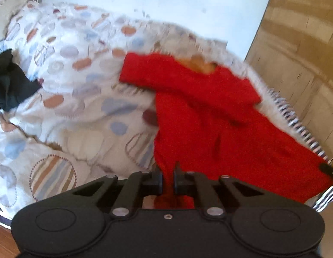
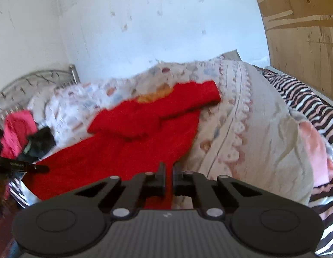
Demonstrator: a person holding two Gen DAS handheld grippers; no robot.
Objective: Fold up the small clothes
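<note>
A pale blue-white wall [image 2: 145, 32] backs a bed [image 1: 20, 172] covered by a white quilt [image 1: 80, 86] printed with blue, tan and striped ovals, and a wooden panel [image 2: 306, 32] stands at the far side of the bed. The red garment [image 1: 209, 118] lies spread on the quilt, its hem toward both cameras and its sleeves reaching away toward the wall; one sleeve is folded across the body, and an orange patch shows at the neck. The left tongs [image 1: 168, 171] are drawn narrow on one corner of the red garment's hem, the cloth passing between the two fingers and bunching red behind them. The right tongs [image 2: 169, 171] are likewise pinched close on the other hem corner, with red fabric filling the slim gap between the fingers. In the right wrist view the tip of the left tongs shows at the far left edge of the red garment, and in the left wrist view a dark tip, apparently the right tongs, sits at the garment's right corner. Beside the red garment, toward the metal headboard [image 2: 37, 79], lie a dark garment [image 1: 9, 81] and a pink garment [image 2: 18, 133] in a loose heap. On the other side of the red garment, a black-and-white striped sheet [image 2: 306, 103] runs along the quilt's edge. Both views are blurred.
</note>
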